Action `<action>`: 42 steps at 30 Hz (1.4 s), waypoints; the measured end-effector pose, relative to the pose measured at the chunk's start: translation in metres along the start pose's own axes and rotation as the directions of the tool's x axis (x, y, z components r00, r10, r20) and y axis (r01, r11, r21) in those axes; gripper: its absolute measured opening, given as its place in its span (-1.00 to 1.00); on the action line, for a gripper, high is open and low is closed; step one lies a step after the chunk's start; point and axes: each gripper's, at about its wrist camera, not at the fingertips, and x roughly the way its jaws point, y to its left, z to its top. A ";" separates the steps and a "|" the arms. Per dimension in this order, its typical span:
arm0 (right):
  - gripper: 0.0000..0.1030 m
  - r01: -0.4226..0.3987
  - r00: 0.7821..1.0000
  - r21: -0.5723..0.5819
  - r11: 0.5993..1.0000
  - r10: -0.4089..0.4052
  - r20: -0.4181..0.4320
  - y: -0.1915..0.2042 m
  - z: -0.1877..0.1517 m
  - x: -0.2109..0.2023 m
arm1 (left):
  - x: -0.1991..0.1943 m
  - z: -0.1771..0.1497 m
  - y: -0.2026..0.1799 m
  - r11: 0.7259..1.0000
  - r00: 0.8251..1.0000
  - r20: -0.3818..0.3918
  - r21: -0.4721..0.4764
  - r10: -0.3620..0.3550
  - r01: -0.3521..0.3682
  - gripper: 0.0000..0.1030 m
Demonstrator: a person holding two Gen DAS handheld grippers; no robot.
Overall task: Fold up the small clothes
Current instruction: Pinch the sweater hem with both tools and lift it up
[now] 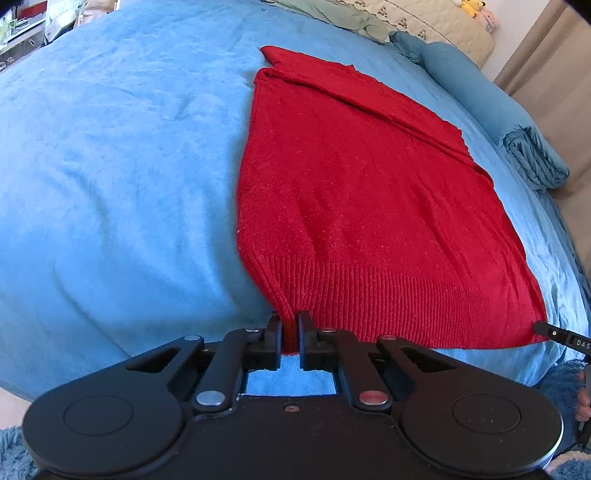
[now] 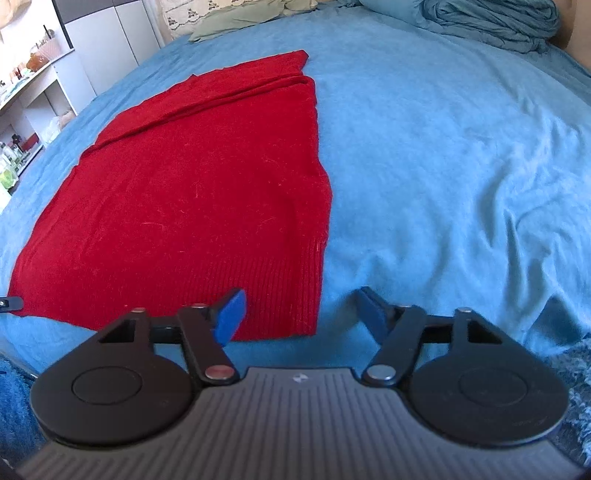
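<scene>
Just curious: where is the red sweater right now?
The red sweater lies flat on the blue bedspread, its near ribbed hem pinched by the left gripper.

A soft light-blue fleece blanket [image 1: 110, 166] covers the bed. A rolled teal quilt [image 2: 495, 18] lies at its far edge beside a pale green pillow [image 2: 240, 18]. White shelves [image 2: 33, 99] crowded with small bottles stand alongside.

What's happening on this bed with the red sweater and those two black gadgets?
A person is folding a red knit sweater spread flat on a blue bedsheet, working a set of tongs in each hand. The left tongs are shut on the ribbed hem at the near left corner. The right tongs stand open around the hem's near right corner, with one blue pad over the knit and the other off it, so that corner isn't gripped yet.
</scene>
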 end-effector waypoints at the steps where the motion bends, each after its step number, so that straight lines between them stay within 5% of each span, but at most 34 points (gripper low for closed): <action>1: 0.39 -0.002 1.000 -0.001 1.000 0.002 -0.001 0.001 0.000 0.000 | 0.000 0.000 0.000 1.000 1.000 0.000 -0.003 0.001 -0.001 -0.86; 6: -0.41 -0.024 1.000 -0.020 1.000 0.024 -0.007 0.004 -0.002 -0.002 | -0.004 0.001 -0.002 1.000 1.000 0.010 -0.002 0.007 -0.007 -0.88; 9: -0.57 -0.029 1.000 -0.029 0.999 0.029 -0.002 0.007 -0.002 -0.003 | -0.010 0.000 -0.005 1.000 1.000 0.027 -0.005 0.009 -0.009 -0.89; 28: -0.60 -0.186 0.973 0.017 0.982 0.182 0.140 0.010 0.068 -0.065 | -0.083 0.058 -0.033 0.999 0.977 0.211 0.003 -0.040 0.041 -0.92; 42: -0.62 -0.277 0.920 0.042 0.960 0.252 0.298 0.008 0.214 -0.071 | -0.081 0.198 -0.046 0.998 0.925 0.376 0.008 -0.059 0.060 -0.92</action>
